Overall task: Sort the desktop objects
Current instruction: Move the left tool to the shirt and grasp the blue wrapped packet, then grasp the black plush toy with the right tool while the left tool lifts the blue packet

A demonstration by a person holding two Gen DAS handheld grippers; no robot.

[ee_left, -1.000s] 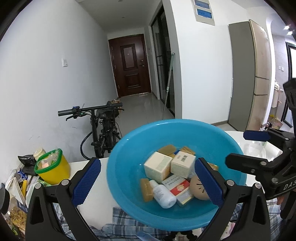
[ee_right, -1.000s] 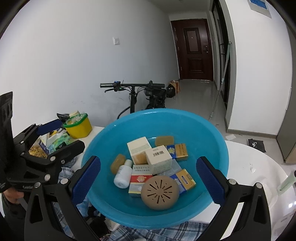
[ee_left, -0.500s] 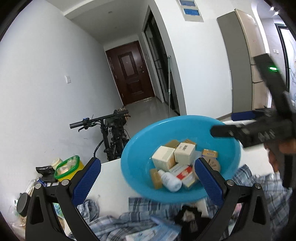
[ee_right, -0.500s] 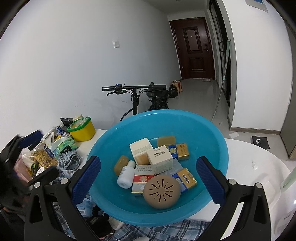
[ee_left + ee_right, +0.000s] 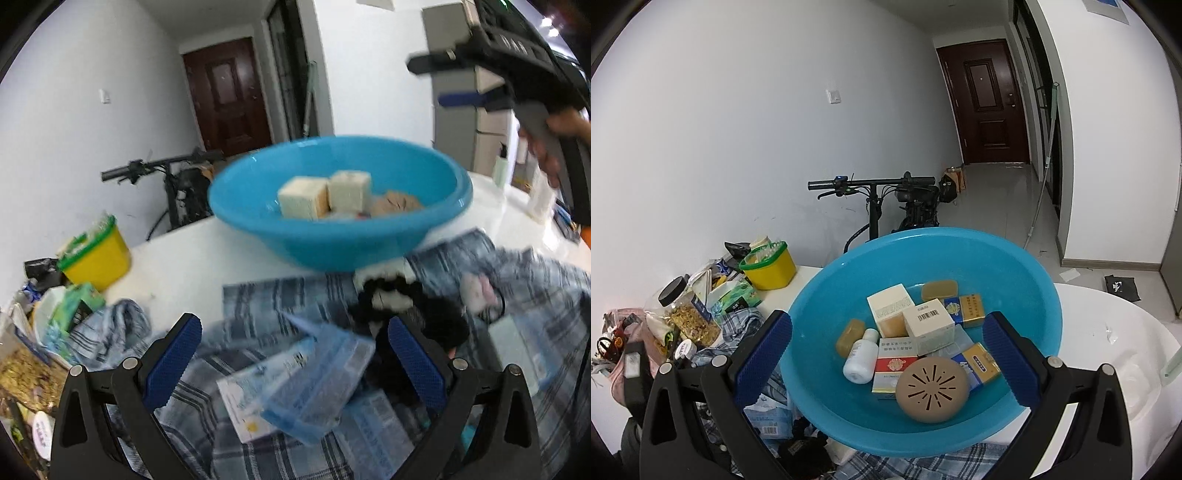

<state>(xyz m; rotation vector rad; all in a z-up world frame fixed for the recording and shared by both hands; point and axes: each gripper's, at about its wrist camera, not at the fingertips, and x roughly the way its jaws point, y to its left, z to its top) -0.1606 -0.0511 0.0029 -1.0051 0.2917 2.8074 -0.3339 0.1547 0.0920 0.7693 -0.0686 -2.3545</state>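
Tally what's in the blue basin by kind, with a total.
In the blue basin:
Boxes: 5
Brown soap bars: 2
White bottle: 1
Round tan vented disc: 1
Clear flat pack, partly hidden: 1
Total: 10

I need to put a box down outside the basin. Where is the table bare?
Bare white table lies right of the blue basin, and a smaller patch between basin and yellow tub. The plaid cloth in front is crowded with packets, as is the left edge.
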